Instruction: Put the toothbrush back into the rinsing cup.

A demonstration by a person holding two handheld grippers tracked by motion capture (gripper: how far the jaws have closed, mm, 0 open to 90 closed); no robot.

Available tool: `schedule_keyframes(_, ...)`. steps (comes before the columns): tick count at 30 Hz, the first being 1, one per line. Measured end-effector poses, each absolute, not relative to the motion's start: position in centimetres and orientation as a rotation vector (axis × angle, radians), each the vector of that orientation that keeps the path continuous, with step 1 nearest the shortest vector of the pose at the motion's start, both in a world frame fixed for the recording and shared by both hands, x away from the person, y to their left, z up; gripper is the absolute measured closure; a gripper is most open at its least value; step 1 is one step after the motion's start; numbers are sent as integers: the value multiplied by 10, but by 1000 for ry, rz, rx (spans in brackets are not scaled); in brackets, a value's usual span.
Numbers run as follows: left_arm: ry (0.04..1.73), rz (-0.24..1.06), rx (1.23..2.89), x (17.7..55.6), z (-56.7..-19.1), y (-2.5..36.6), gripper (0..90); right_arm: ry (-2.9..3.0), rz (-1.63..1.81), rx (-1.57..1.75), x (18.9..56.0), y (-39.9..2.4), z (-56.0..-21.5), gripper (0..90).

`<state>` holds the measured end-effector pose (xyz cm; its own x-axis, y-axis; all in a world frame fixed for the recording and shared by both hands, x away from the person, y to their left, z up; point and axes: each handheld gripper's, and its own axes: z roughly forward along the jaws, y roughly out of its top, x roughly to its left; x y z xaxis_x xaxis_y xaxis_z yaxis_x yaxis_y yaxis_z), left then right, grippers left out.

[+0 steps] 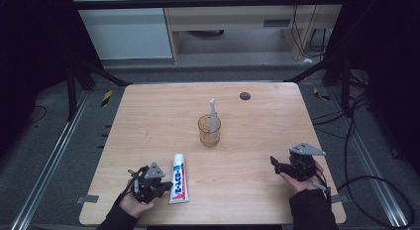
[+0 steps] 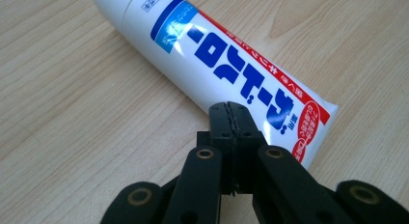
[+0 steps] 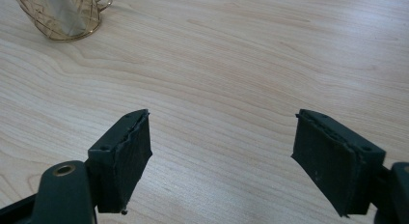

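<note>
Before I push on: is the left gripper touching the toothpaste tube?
Cannot tell. In the left gripper view, the left gripper, jaws shut, overlaps the toothpaste tube; no gap or contact shows.

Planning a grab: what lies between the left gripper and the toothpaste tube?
Nothing: the left gripper, jaws shut, sits right at the toothpaste tube, seen in the left gripper view.

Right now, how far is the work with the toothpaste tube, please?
Done: a toothbrush already stands in the amber cup at mid-table. In hand: the left gripper, jaws shut with nothing between them, is at the crimped end of the toothpaste tube, which lies flat on the table. Left: the tube is not gripped or lifted. The right gripper rests open near the right edge, holding nothing.
</note>
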<state>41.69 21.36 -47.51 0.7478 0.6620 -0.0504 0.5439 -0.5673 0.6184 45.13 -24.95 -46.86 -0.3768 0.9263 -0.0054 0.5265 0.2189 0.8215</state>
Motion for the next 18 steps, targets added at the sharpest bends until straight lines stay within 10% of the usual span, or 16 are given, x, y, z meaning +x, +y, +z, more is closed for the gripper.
schedule_keyframes(18,846,228,2307,423,-477,192,896,1999,1024,1349,453,-250,-472,210)
